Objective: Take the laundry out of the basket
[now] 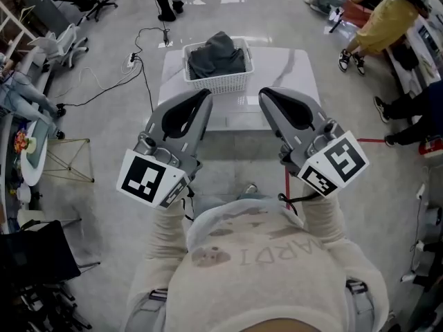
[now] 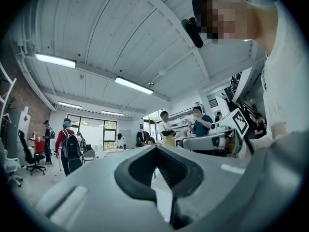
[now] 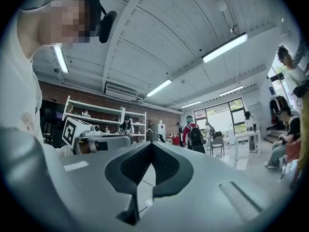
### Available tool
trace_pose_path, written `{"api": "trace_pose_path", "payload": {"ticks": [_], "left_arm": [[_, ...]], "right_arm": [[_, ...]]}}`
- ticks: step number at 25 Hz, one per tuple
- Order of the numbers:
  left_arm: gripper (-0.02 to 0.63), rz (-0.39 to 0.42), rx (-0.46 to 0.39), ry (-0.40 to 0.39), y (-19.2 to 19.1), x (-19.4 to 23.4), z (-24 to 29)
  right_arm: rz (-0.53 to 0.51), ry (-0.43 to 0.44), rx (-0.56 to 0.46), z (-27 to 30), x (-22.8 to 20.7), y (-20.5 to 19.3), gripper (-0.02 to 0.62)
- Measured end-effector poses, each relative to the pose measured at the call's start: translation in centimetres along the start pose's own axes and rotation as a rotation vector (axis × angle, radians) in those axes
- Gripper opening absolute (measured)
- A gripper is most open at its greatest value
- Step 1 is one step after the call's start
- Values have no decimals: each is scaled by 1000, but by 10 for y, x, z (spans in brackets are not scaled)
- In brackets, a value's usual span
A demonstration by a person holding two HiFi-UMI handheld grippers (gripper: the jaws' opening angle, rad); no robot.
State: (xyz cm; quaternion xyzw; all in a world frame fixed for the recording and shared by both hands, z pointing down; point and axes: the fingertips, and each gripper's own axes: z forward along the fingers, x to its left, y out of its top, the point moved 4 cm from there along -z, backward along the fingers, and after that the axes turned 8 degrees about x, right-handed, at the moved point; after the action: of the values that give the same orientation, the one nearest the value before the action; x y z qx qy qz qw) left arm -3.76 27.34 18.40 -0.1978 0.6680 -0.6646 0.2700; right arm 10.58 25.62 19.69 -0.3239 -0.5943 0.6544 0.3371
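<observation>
with left tool [image 1: 205, 97] and right tool [image 1: 266, 94] both closed and empty, reach to the white basket [image 1: 219, 84], spread jaws, pinch the top fold of the dark laundry [image 1: 216, 55].

The basket [image 1: 220, 81] hides most of the laundry [image 1: 217, 55] from us. We cannot count its pieces.

Open-plan lab-like workspace: ceiling strip lights [image 3: 224, 47], brick wall [image 3: 72, 92], shelving [image 3: 96, 112], swivel chairs [image 1: 69, 41].
</observation>
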Motion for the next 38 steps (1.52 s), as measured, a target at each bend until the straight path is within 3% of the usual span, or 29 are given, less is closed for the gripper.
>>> {"api": "trace_pose_path", "payload": {"ticks": [8, 19, 38], "left_arm": [[0, -17, 9, -2, 3, 2, 40], [0, -41, 20, -43, -15, 48, 97], [0, -37, 97, -37, -49, 215, 196]], "right_arm": [[24, 6, -6, -5, -40, -6, 28], [31, -46, 26, 28, -94, -15, 26], [60, 2, 49, 213, -214, -11, 27]]}}
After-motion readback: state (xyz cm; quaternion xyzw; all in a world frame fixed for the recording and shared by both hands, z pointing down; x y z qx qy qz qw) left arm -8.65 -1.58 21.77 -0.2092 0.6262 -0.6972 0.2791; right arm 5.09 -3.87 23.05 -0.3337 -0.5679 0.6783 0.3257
